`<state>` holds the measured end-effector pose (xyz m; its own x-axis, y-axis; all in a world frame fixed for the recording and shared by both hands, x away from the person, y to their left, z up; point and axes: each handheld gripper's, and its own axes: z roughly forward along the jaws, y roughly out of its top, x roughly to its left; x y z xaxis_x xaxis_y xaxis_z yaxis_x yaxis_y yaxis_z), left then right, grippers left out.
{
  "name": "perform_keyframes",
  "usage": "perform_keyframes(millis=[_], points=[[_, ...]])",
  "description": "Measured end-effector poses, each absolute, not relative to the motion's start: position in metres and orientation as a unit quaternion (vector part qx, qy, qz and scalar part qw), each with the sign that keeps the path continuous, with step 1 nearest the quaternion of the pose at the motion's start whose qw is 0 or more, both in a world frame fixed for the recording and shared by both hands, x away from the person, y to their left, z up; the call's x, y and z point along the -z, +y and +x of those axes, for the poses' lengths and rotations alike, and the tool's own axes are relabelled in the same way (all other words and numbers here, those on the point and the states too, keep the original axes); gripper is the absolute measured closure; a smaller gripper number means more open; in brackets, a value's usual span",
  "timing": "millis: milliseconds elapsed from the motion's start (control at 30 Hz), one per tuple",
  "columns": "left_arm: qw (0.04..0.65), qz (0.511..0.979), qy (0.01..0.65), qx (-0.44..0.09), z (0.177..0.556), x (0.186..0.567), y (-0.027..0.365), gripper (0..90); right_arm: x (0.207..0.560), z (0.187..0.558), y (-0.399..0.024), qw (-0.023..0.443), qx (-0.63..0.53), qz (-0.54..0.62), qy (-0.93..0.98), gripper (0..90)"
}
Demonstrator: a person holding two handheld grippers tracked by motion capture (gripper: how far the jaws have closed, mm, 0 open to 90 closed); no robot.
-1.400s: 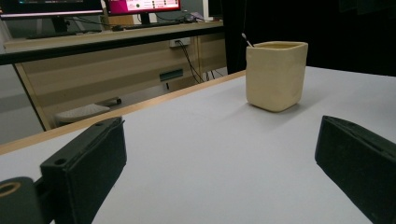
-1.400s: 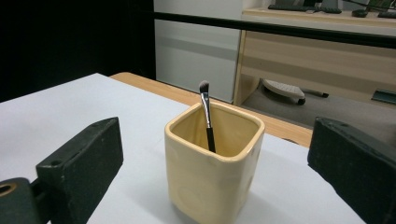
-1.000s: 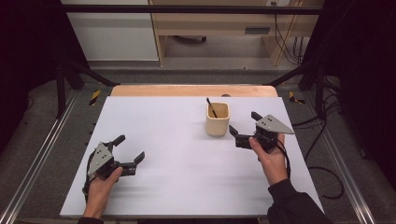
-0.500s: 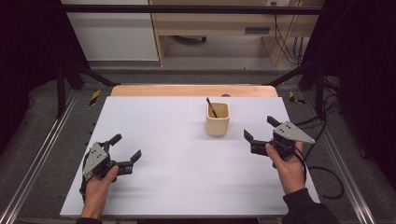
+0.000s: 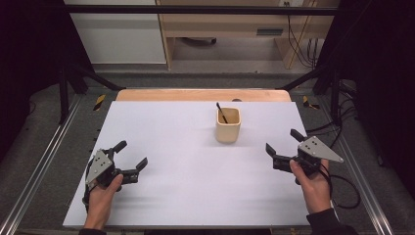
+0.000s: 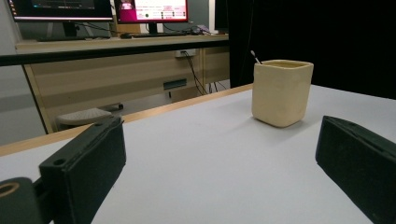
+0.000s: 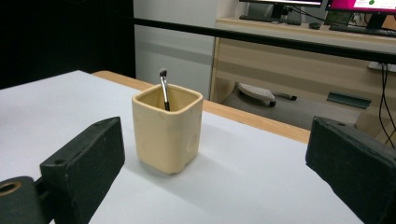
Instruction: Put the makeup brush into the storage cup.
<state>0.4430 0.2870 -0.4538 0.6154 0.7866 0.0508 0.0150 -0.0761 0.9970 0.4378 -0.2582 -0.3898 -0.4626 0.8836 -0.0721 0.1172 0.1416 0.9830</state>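
Cup with brush stands nearer the right gripper, both grippers released.

On the white table, the cream cup stands upright toward the far middle, a thin brush leaning inside. The right gripper, jaws spread and empty, sits near it, cup ahead-left; the left gripper, also spread, lies well apart.

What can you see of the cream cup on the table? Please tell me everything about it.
The cream cup is a small, squarish holder with rounded corners and a matte, ceramic-looking surface. It stands upright on the white table, toward the far edge, right of the middle. A thin dark-handled brush leans inside it, tip poking above the rim. Nothing else touches it; the right gripper is the nearer, but both are apart from it.
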Motion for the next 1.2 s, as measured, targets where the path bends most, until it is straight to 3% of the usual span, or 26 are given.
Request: perform_keyframes(millis=[1200], points=[[0.604,0.668,0.300,-0.314,0.439,0.458,0.293,0.7,0.449,0.421,-0.281,0.349,-0.548,0.392,0.651,5.9]])
